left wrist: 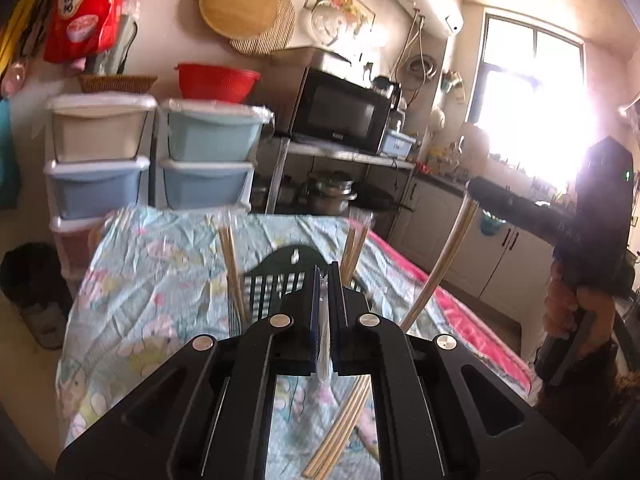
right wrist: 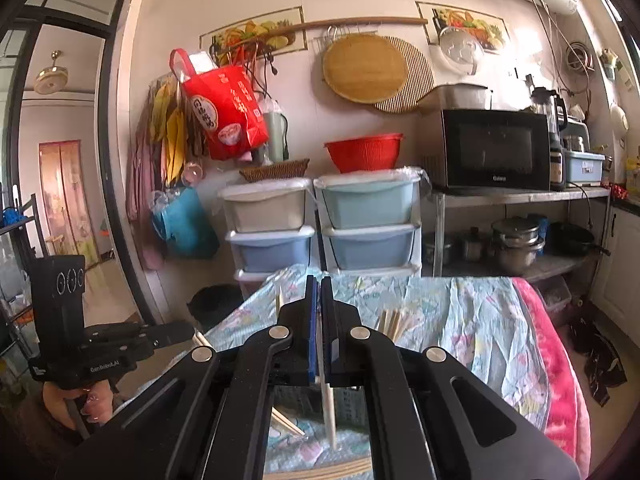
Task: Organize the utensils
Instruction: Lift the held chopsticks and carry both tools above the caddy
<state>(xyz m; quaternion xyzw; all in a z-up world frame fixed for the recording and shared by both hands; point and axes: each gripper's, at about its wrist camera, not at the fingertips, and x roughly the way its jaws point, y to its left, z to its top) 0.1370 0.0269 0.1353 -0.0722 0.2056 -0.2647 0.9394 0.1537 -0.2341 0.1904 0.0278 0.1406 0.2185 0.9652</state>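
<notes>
Both tongs are clamped shut — the left gripper [left wrist: 325, 276] and the right gripper [right wrist: 319, 292] each on a chopsticks packet [left wrist: 323, 344] (seemingly wrapped) — raised above the black holder [left wrist: 280, 284] ahead, so lowering them in comes next.

My left gripper [left wrist: 325, 276] raised, fingers [left wrist: 310, 300] clamped together, my right gripper [right wrist: 319, 292] alongside, 2 fingers [right wrist: 332, 320] pinched tight

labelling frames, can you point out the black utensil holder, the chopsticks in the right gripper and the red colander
black utensil holder [left wrist: 276, 276]: left wrist view, its slotted back wall.
chopsticks [left wrist: 440, 264]: left wrist view, mid-shaft below the right gripper [left wrist: 482, 188].
red colander [right wrist: 362, 156]: right wrist view, front of bowl.
</notes>
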